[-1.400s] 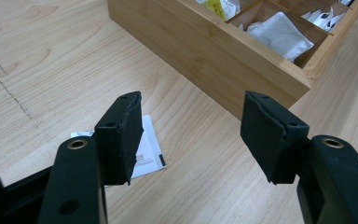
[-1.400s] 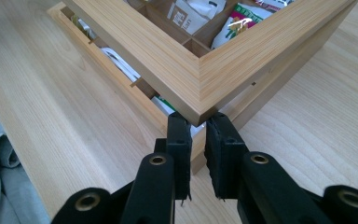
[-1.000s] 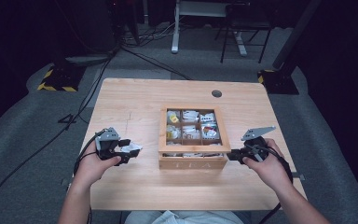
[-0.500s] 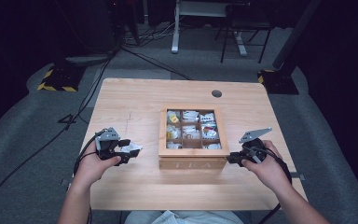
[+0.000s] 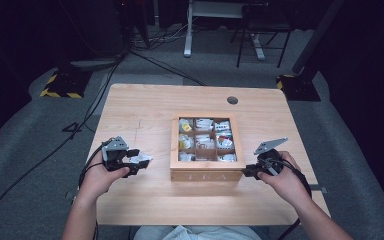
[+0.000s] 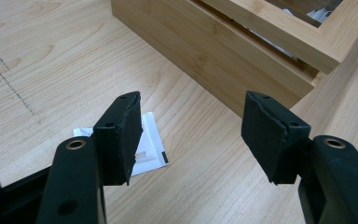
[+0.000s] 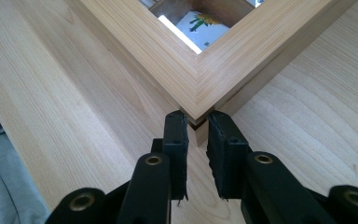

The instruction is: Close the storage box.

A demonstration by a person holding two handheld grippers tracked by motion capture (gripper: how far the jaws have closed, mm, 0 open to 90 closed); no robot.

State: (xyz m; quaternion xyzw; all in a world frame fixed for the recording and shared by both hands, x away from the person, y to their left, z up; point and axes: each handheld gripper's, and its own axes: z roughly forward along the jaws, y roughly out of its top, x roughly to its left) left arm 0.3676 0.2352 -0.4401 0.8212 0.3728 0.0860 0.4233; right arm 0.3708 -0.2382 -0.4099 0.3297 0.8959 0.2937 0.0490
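Observation:
A wooden tea box point(image 5: 207, 175) with a glass-paned lid stands mid-table, with several tea packets in its compartments. My right gripper point(image 5: 247, 172) is at its front right corner. In the right gripper view the jaws point(image 7: 196, 121) are nearly together and pinch the tip of that box corner point(image 7: 168, 51). My left gripper point(image 5: 130, 162) rests left of the box, open. In the left gripper view its jaws point(image 6: 193, 107) stand wide apart above the tabletop. A white tea packet point(image 6: 149, 149) lies flat under the left pad, untouched. The box lid point(image 6: 279, 28) sits slightly raised off the box body.
The light wooden table point(image 5: 145, 110) has a round cable hole point(image 5: 232, 100) at the back right. Cables, a chair and a desk leg stand on the grey floor beyond the table. A person's forearms come in from the near edge.

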